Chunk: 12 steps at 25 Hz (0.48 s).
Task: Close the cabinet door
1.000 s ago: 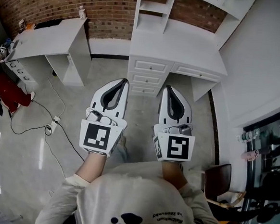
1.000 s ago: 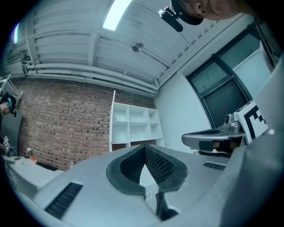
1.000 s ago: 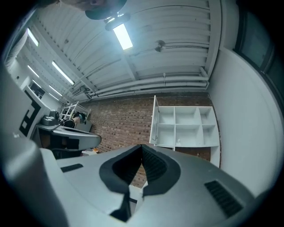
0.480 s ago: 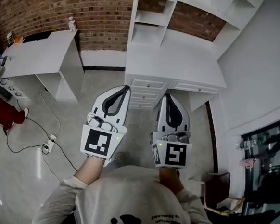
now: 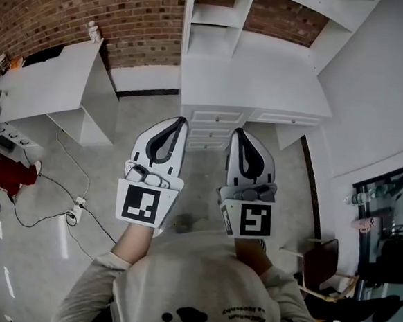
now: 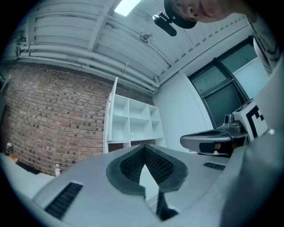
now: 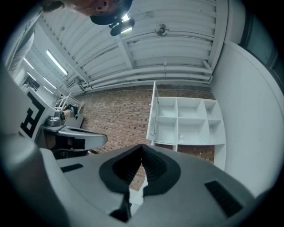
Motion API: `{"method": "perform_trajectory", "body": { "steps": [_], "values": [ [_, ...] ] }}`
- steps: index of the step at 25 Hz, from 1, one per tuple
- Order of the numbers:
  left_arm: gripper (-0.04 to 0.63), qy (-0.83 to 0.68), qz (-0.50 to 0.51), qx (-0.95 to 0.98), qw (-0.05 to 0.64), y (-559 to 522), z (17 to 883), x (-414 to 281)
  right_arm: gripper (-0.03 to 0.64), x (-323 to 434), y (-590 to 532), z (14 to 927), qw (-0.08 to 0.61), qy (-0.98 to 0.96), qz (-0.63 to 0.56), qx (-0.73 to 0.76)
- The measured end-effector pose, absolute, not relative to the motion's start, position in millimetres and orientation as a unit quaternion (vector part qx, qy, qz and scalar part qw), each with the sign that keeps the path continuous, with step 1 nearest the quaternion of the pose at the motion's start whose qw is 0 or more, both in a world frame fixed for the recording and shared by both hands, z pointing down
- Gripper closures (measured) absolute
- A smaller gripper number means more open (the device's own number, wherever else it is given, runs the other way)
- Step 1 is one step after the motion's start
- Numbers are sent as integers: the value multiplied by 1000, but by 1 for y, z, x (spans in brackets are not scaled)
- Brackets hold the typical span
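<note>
The white cabinet (image 5: 216, 15) is a set of open shelves on top of a white desk, against the brick wall. Its door (image 7: 153, 113) stands swung out at the shelves' left side, and shows edge-on as the door (image 6: 110, 116) in the left gripper view. My left gripper (image 5: 183, 120) and right gripper (image 5: 236, 131) are held side by side, pointing at the desk's drawers and well short of the cabinet. The left gripper (image 6: 144, 146) is shut with nothing in it. So is the right gripper (image 7: 141, 145).
The desk top (image 5: 253, 77) with drawers (image 5: 211, 126) below it lies between me and the shelves. A second white desk (image 5: 48, 82) stands at the left. Cables and a power strip (image 5: 80, 203) lie on the floor. A chair (image 5: 318, 263) is at the lower right.
Both grippers have moved forward together towards the desk, and the desk and its drawers now sit closer. Their jaws have stayed shut.
</note>
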<state>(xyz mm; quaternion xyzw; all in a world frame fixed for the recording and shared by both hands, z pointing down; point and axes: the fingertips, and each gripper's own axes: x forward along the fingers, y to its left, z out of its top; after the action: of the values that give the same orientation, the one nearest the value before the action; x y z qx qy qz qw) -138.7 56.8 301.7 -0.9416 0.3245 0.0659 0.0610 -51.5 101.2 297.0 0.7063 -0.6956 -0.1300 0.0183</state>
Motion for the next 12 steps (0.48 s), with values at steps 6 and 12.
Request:
{"method": "perform_trajectory", "body": {
  "steps": [6, 12],
  "values": [
    [589, 321, 65, -943, 64, 39, 299, -134, 607, -51, 81, 295, 11, -703, -135, 699],
    [589, 319, 72, -943, 67, 21, 298, -127, 606, -48, 59, 290, 1, -709, -146, 690]
  ]
}}
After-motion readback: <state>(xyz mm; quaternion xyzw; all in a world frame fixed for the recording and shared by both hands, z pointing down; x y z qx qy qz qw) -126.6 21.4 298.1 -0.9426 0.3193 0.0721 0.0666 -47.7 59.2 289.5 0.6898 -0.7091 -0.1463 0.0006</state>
